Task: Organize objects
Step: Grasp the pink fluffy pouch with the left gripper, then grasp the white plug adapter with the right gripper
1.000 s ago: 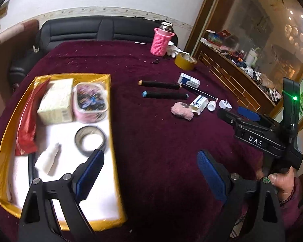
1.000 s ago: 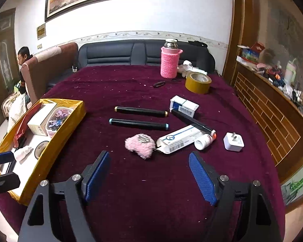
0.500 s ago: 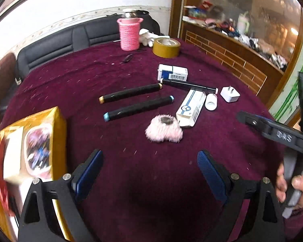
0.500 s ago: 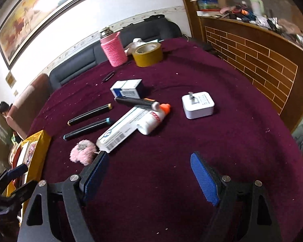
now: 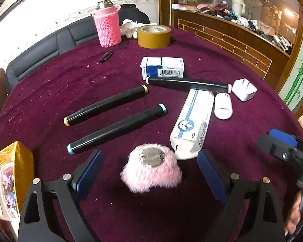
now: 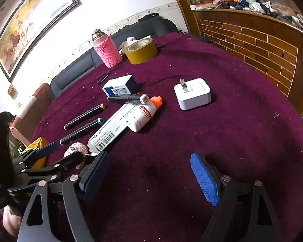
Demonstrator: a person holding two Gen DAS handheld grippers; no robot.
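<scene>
A pink fluffy puff (image 5: 151,170) with a metal disc on top lies on the maroon tablecloth (image 5: 50,92). My left gripper (image 5: 149,178) is open, its blue pads on either side of the puff, apart from it. Beyond lie two black markers (image 5: 106,105) (image 5: 117,129), a long white box (image 5: 194,124), a white bottle (image 6: 144,115), a third black marker (image 5: 188,84), a blue-white box (image 5: 162,67) and a white charger plug (image 6: 192,93). My right gripper (image 6: 149,178) is open and empty over bare cloth in front of the bottle and plug.
The gold-rimmed tray (image 5: 20,161) holding a printed box is at the far left edge. A pink knitted bottle (image 5: 108,28) and a yellow tape roll (image 5: 153,36) stand at the back. A wooden brick-pattern counter (image 6: 252,40) runs along the right.
My left gripper swung right from the tray and moved in over the pink puff. My right gripper moved right and forward, toward the bottle and plug.
</scene>
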